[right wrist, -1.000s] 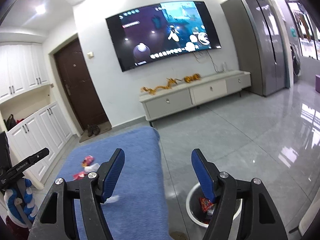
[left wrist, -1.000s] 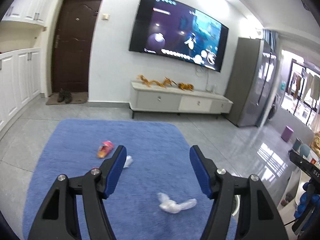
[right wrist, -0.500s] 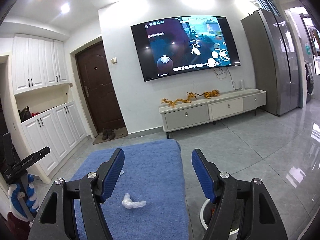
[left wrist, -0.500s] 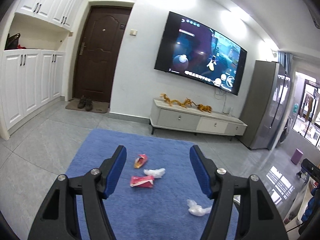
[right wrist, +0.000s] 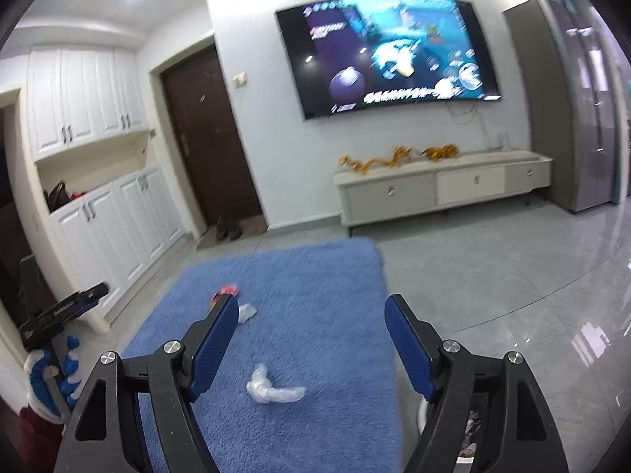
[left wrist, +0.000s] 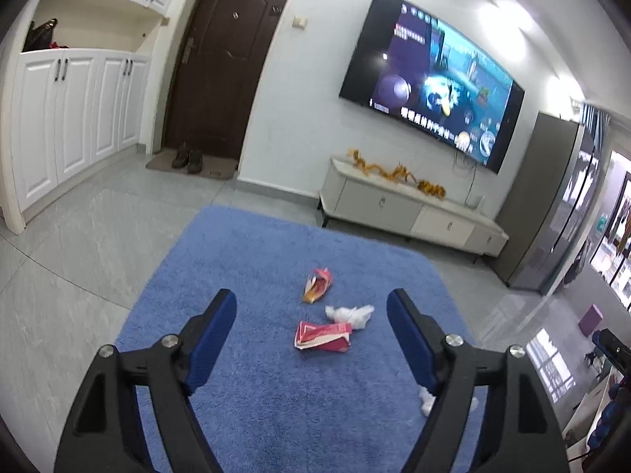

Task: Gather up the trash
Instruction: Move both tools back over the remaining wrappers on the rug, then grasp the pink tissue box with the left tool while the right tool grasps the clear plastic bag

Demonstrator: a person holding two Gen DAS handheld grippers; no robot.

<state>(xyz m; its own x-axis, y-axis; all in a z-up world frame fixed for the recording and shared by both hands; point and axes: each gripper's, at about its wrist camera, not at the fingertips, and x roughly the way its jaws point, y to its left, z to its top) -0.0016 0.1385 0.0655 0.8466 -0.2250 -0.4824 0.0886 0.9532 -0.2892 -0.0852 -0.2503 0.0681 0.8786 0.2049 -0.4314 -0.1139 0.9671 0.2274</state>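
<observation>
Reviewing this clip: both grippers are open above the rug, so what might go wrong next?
1. The red wrapper and white tissue nearly touch; the left hand-held gripper may nudge one while taking the other.
2. The crumpled clear plastic looks flimsy and could slip from the right hand-held gripper.

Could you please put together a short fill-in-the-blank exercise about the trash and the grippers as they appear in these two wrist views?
1. All the loose trash lies on a rug whose colour is ____.
2. The left gripper has its jaws ____, holding nothing.
3. Just beyond the flat red wrapper, touching its far right corner, lies a crumpled tissue coloured ____.
4. Between the fingers of the right gripper lies a twisted piece of clear ____.

Missing words: blue; open; white; plastic
</observation>
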